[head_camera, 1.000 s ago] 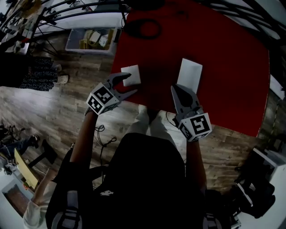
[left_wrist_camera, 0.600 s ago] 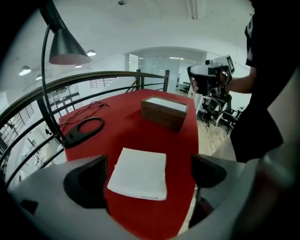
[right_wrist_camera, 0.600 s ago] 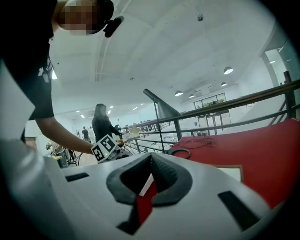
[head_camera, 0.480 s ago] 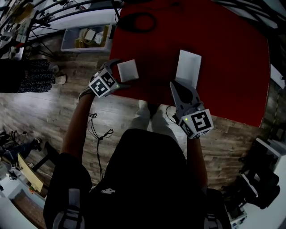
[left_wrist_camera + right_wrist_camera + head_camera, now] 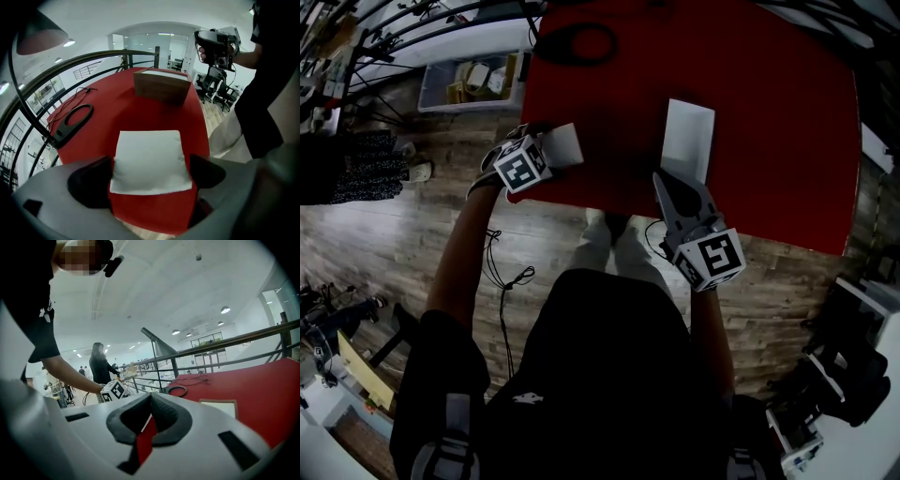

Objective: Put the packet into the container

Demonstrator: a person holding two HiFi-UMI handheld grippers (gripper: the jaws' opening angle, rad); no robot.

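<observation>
Head view, left tool [image 5: 149,174], jaws just opened, one packet [image 5: 565,143] between them, right tool [image 5: 664,183] closed, one container [image 5: 688,141].

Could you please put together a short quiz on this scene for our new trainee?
1. True or false: the packet already lies inside the container.
2. Are the right gripper's jaws open or shut?
3. Which gripper has the packet between its jaws? A) left gripper B) right gripper C) neither
Key: 1. False; it lies on the red table, apart from the container. 2. Shut. 3. A; its jaws have just been opening and stand open around the packet.
</observation>
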